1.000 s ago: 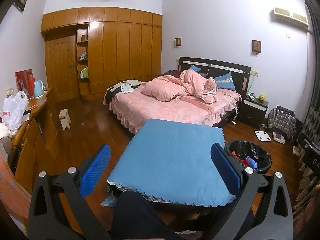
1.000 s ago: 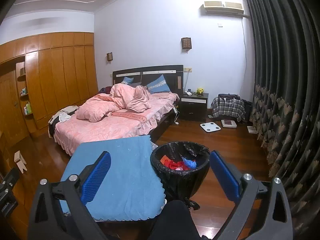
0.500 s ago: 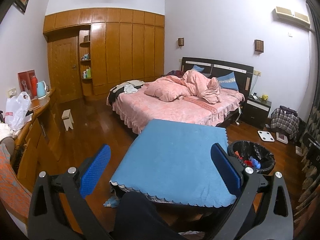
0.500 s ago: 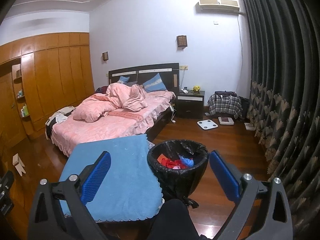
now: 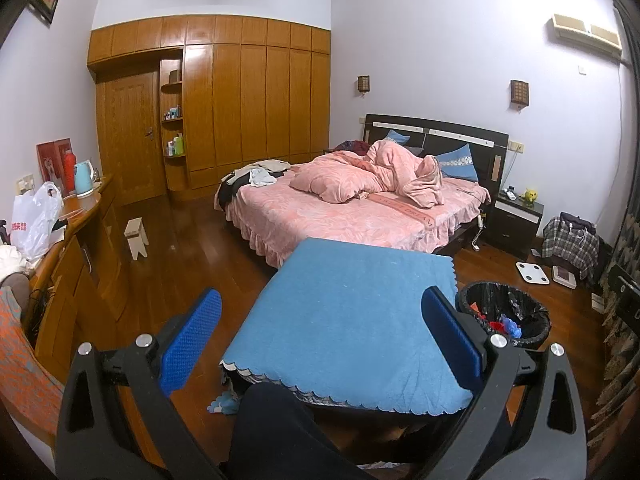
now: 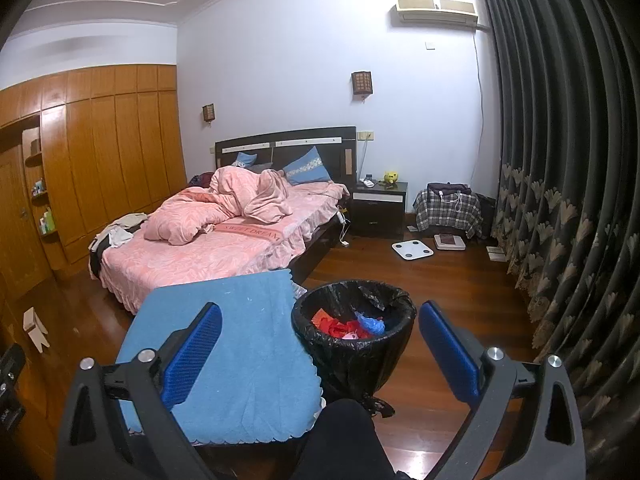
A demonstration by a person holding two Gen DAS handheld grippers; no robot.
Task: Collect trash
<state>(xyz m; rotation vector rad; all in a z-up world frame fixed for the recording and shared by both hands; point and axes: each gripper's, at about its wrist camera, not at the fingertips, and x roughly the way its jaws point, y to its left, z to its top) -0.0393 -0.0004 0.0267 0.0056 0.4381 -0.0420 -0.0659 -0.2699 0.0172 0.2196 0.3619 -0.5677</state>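
Note:
A round bin with a black liner (image 6: 354, 344) stands on the wood floor right of the blue-clothed table (image 6: 236, 344); red and blue scraps (image 6: 352, 326) lie inside it. It also shows in the left wrist view (image 5: 502, 314). My left gripper (image 5: 320, 330) is open and empty, held above the blue cloth (image 5: 352, 320). My right gripper (image 6: 320, 340) is open and empty, held above and in front of the bin. A small blue scrap (image 5: 222, 404) lies on the floor under the table's near left corner.
A pink bed (image 5: 352, 212) stands behind the table. A wooden sideboard (image 5: 76, 264) with a white plastic bag (image 5: 34, 224) runs along the left. Dark curtains (image 6: 568, 200) hang at the right. A scale (image 6: 412, 249) and a plaid bag (image 6: 448, 210) sit near the nightstand.
Both views have shifted slightly, and the table and bin now sit a little further right in the left wrist view. Both grippers stay open and empty.

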